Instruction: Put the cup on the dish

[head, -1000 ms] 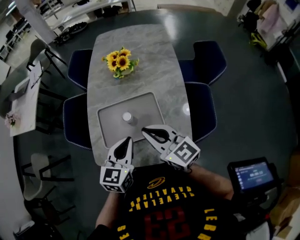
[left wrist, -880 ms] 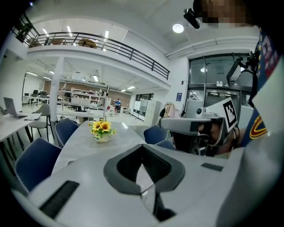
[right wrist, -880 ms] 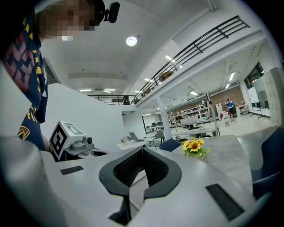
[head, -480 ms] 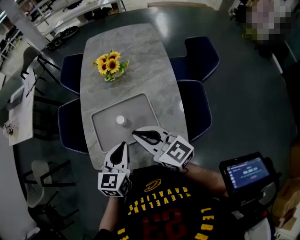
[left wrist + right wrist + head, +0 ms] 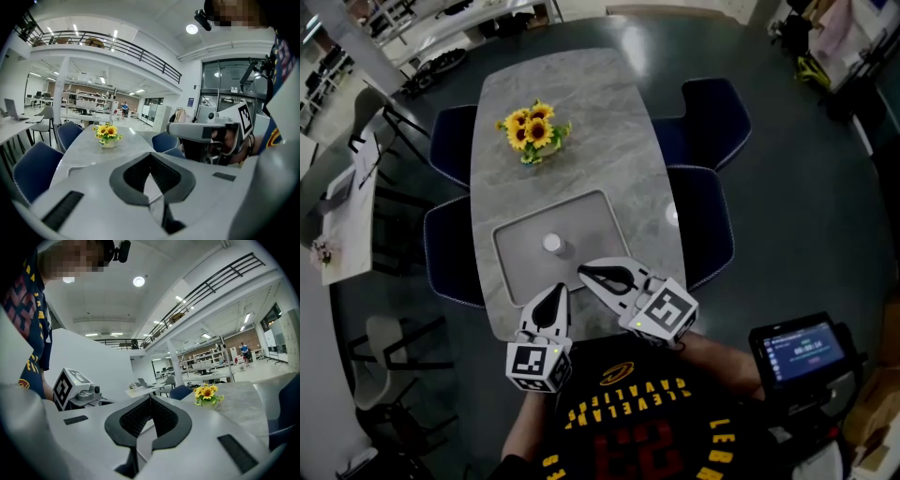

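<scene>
The cup point(image 5: 552, 244) is set on the tray point(image 5: 523, 270). The left gripper point(image 5: 557, 292) and the right gripper point(image 5: 583, 271) are held by the tray's near edge, both pressed together, nothing pinched.

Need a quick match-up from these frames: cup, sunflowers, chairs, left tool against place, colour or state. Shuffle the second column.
1. cup
2. sunflowers
3. chairs
4. left tool

A. dark blue
B. shut, nothing in it
C. white, on the grey dish
D. yellow, towards the table's far end

Pairs: 1-C, 2-D, 3-A, 4-B
</scene>
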A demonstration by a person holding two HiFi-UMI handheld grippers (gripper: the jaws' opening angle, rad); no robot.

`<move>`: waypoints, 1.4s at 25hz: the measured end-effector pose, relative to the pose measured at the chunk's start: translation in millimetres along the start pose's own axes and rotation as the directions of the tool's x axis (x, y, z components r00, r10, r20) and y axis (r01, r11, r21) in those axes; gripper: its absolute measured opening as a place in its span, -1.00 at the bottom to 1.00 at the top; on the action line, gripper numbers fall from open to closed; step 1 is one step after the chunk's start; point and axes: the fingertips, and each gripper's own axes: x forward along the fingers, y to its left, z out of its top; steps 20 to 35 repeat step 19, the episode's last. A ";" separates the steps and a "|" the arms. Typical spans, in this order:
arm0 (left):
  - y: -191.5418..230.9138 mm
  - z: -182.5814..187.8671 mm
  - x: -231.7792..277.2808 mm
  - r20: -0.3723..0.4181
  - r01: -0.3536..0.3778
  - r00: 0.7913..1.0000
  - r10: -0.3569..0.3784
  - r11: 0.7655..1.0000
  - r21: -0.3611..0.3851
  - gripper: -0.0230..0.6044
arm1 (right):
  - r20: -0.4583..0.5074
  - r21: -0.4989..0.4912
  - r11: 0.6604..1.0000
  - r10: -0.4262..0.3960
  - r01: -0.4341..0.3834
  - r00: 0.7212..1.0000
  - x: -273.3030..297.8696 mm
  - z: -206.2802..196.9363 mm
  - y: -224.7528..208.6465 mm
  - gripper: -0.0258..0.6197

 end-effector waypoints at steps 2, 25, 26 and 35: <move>2.0 -1.3 0.5 0.003 0.006 1.000 -0.006 1.000 -0.001 -0.93 | -0.009 -0.006 1.000 0.000 0.000 1.000 1.8 -1.7 0.3 -0.90; 19.0 5.1 -2.5 -0.007 0.006 1.000 -0.006 1.000 0.020 -0.93 | -0.033 -0.015 1.000 0.002 -0.003 0.999 17.9 -3.2 4.9 -0.90; 19.0 5.1 -2.5 -0.007 0.006 1.000 -0.006 1.000 0.020 -0.93 | -0.033 -0.015 1.000 0.002 -0.003 0.999 17.9 -3.2 4.9 -0.90; 19.0 5.1 -2.5 -0.007 0.006 1.000 -0.006 1.000 0.020 -0.93 | -0.033 -0.015 1.000 0.002 -0.003 0.999 17.9 -3.2 4.9 -0.90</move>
